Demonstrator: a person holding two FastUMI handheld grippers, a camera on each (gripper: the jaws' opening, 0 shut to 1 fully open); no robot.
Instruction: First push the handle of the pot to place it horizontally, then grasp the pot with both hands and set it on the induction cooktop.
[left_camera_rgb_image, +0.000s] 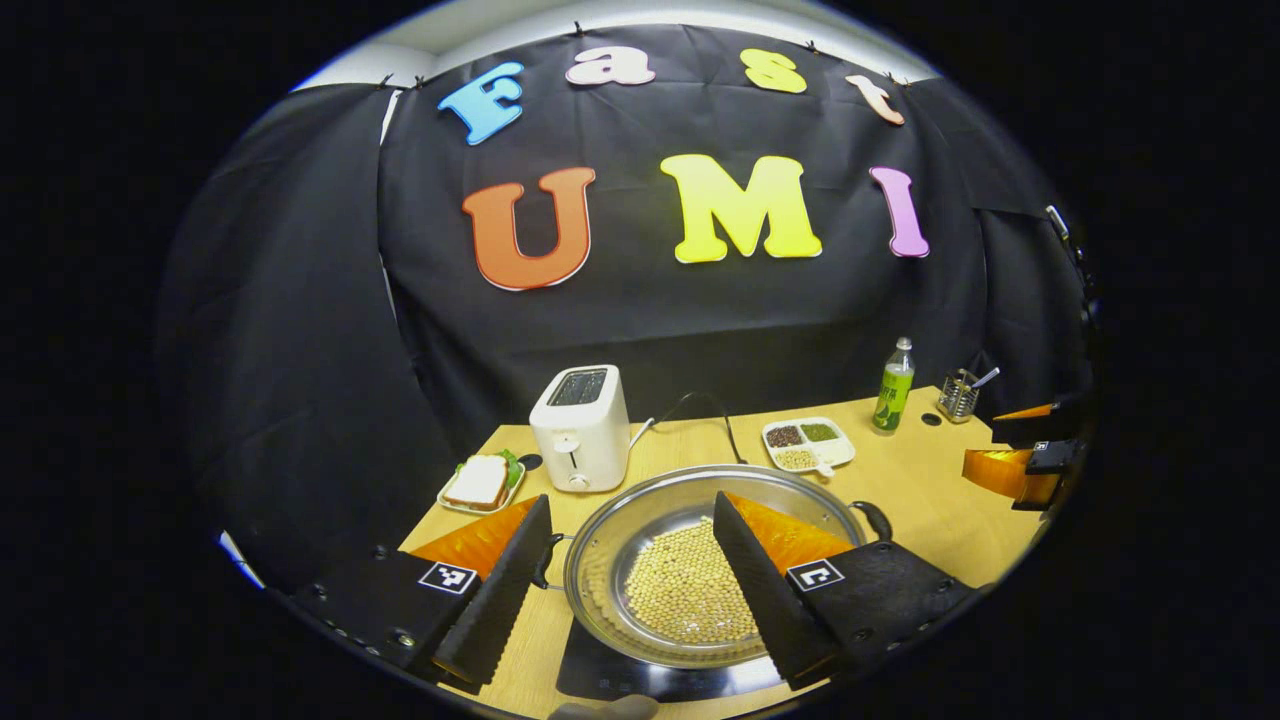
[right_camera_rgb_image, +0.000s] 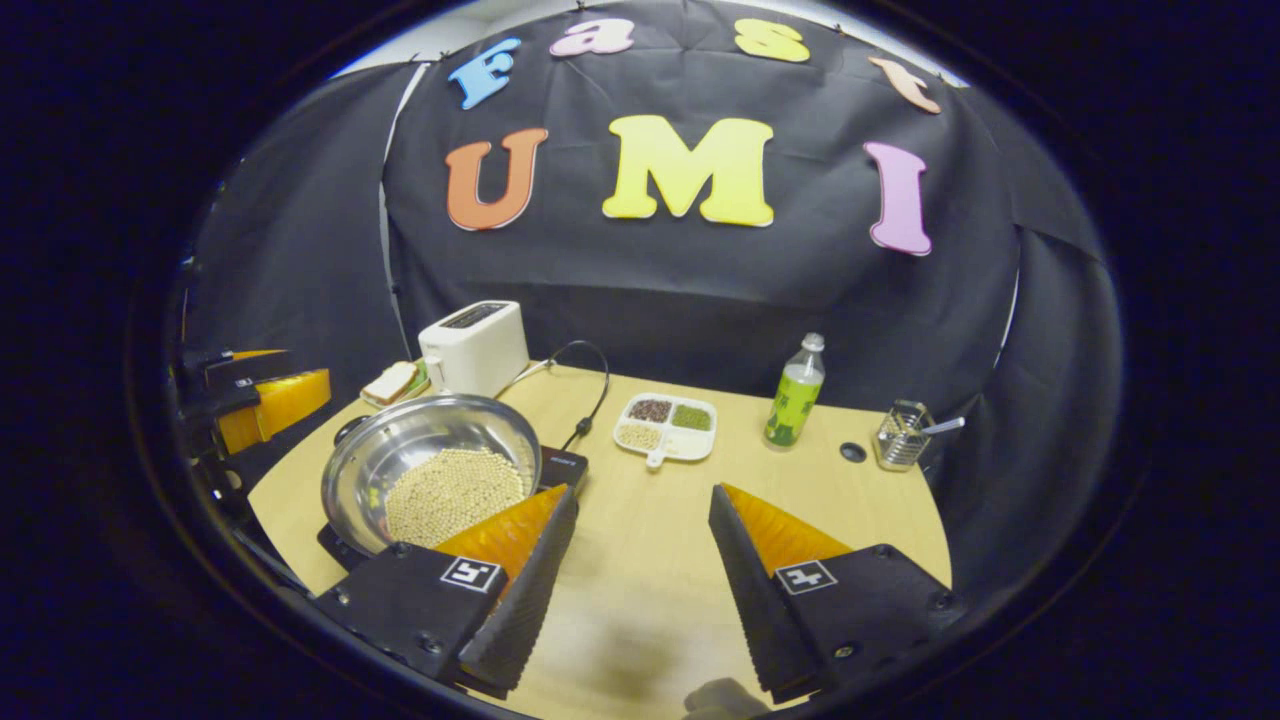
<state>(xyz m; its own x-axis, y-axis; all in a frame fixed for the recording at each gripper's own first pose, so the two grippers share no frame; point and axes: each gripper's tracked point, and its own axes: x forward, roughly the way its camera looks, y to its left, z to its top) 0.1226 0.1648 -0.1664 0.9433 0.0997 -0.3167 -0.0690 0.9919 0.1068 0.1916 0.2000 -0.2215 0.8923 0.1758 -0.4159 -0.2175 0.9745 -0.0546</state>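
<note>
Pot (left_camera_rgb_image: 610, 560) w/ beans on cooktop (left_camera_rgb_image: 600, 670), partly hidden; left gripper (left_camera_rgb_image: 622, 590) & right gripper (right_camera_rgb_image: 640, 580) both spread

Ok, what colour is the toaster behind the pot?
White; the toaster shows best in the left gripper view.

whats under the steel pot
The round steel pot of pale beans sits on a black induction cooktop; its edges show, while the pot hides its cooking surface.
</note>
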